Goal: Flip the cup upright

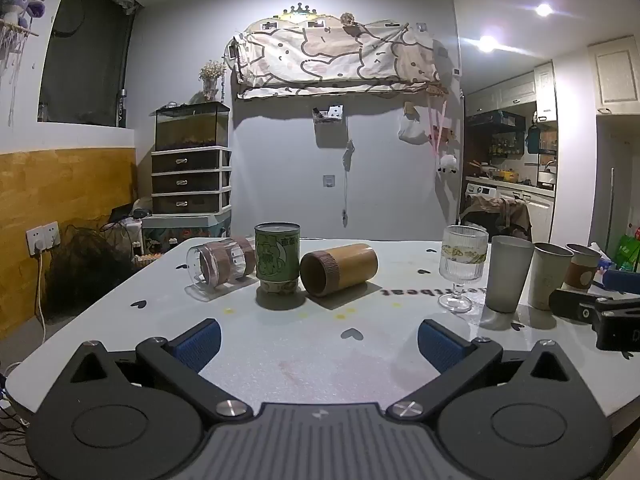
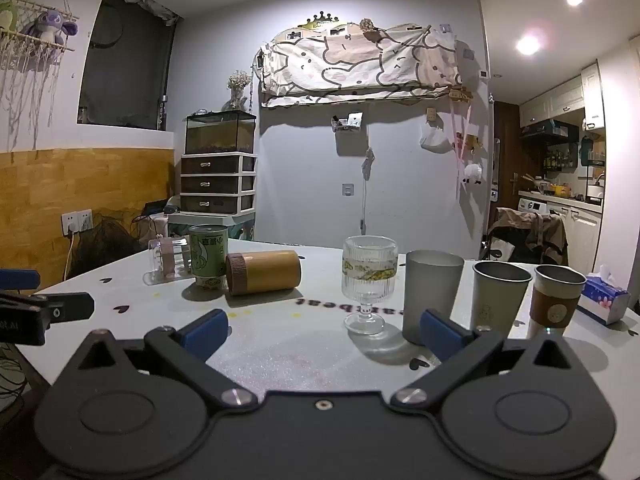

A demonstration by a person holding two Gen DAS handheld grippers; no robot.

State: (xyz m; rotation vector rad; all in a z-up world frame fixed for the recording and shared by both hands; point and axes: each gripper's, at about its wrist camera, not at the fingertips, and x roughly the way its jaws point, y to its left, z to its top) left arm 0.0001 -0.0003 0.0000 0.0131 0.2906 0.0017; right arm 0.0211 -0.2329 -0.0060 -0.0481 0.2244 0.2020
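**A rolling cup among close neighbours**

Both grippers, left (image 1: 318, 342) and right (image 2: 324, 334), hung released and empty. The bamboo cup (image 1: 339, 268) lay sideways, just beside the green cup (image 1: 277, 258); a careless grab might have rolled it or toppled that neighbour.

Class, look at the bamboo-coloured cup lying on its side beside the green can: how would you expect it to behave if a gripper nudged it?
The bamboo cup is a cylinder lying on the smooth table, so it would probably roll. The upright green can close beside it may block rolling that way. It looks rigid, so probably won't deform.
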